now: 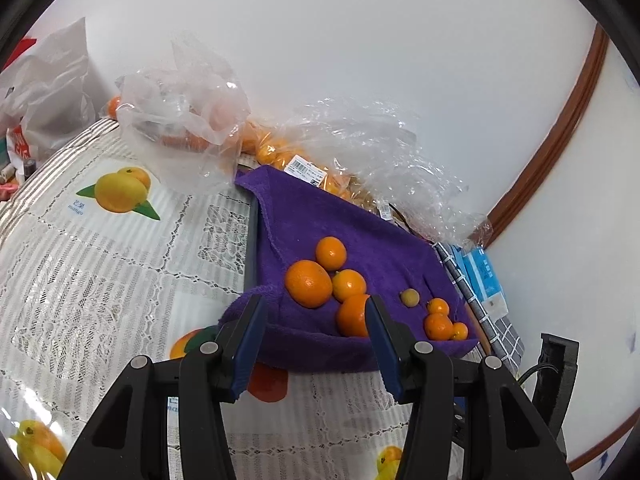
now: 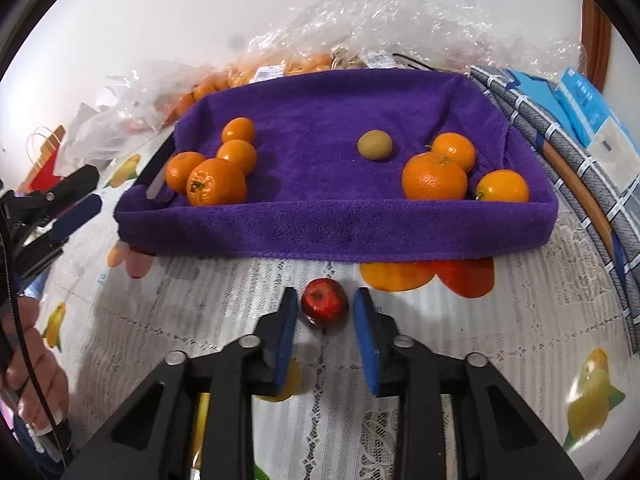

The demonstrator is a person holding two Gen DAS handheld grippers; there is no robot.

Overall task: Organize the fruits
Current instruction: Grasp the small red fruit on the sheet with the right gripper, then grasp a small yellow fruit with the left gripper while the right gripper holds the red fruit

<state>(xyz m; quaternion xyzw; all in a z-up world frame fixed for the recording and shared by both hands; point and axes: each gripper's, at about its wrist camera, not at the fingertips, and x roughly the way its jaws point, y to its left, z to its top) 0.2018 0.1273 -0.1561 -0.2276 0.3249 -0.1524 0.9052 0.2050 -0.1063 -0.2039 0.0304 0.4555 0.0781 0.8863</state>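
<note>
Your right gripper (image 2: 325, 312) has closed down around the small red fruit (image 2: 324, 306) on the tabletop (image 2: 500, 340), just in front of the purple towel-lined tray (image 2: 320, 224). Your left gripper (image 1: 316, 344) stands partly open at the tray's near edge, holding nothing. In the tray, oranges (image 2: 216, 182) sit in clusters at either end, with a brownish fruit (image 2: 374, 145) between them.

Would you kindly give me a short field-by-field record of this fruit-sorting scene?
Surface: lace tablecloth with fruit prints
Container: tray lined with purple towel
Tray, left: four oranges
Tray, right: three oranges
Tray, middle: brownish-green round fruit, alone
Outside tray: small red fruit, on the tablecloth in front
Right gripper: shut on the small red fruit
Left gripper: open, empty
Behind tray: clear plastic bags holding oranges
</note>
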